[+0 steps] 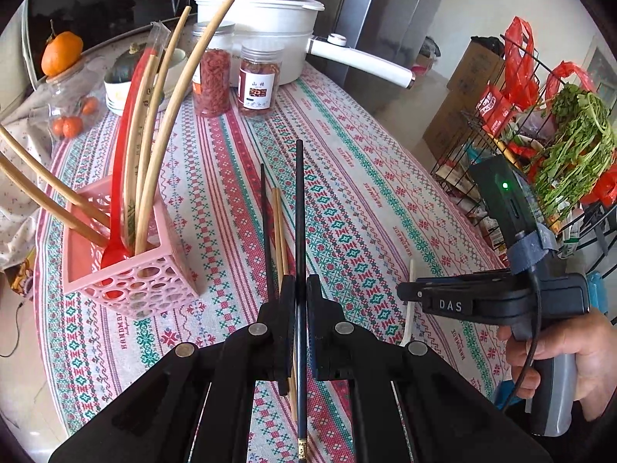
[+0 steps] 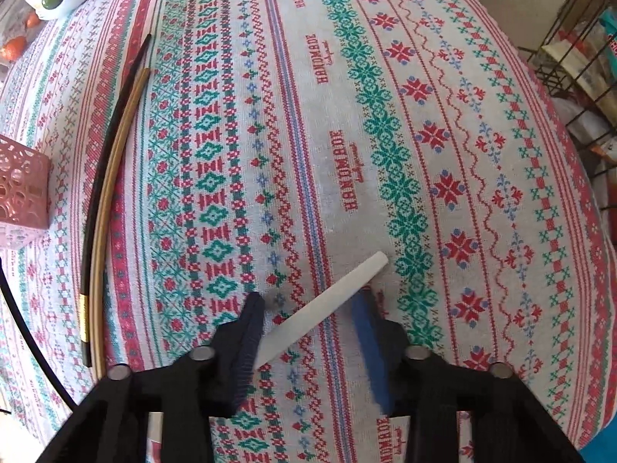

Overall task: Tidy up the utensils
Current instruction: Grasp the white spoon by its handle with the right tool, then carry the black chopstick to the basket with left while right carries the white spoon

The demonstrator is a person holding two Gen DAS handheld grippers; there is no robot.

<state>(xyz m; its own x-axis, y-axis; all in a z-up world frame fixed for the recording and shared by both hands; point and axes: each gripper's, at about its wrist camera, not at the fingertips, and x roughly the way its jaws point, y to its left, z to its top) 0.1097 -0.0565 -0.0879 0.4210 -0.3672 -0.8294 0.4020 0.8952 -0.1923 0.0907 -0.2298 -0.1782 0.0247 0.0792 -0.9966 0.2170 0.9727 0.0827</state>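
Note:
My left gripper (image 1: pixel 300 289) is shut on a black chopstick (image 1: pixel 300 208) and holds it above the patterned tablecloth. Below it lie another black chopstick (image 1: pixel 266 227) and a pair of wooden chopsticks (image 1: pixel 279 227). A pink perforated holder (image 1: pixel 127 266) stands to the left with a red spoon (image 1: pixel 121 177) and several wooden chopsticks in it. My right gripper (image 2: pixel 308 305) is open, its jaws on either side of a white utensil handle (image 2: pixel 327 308) lying on the cloth. The black (image 2: pixel 112 154) and wooden chopsticks (image 2: pixel 115 200) also show at the left of the right wrist view.
Two jars (image 1: pixel 258 81) of dried red fruit, a white pot (image 1: pixel 266 27) with a long handle, a bowl and oranges (image 1: pixel 61 52) stand at the table's far end. A wire rack (image 1: pixel 540 135) with greens and red bags stands right of the table.

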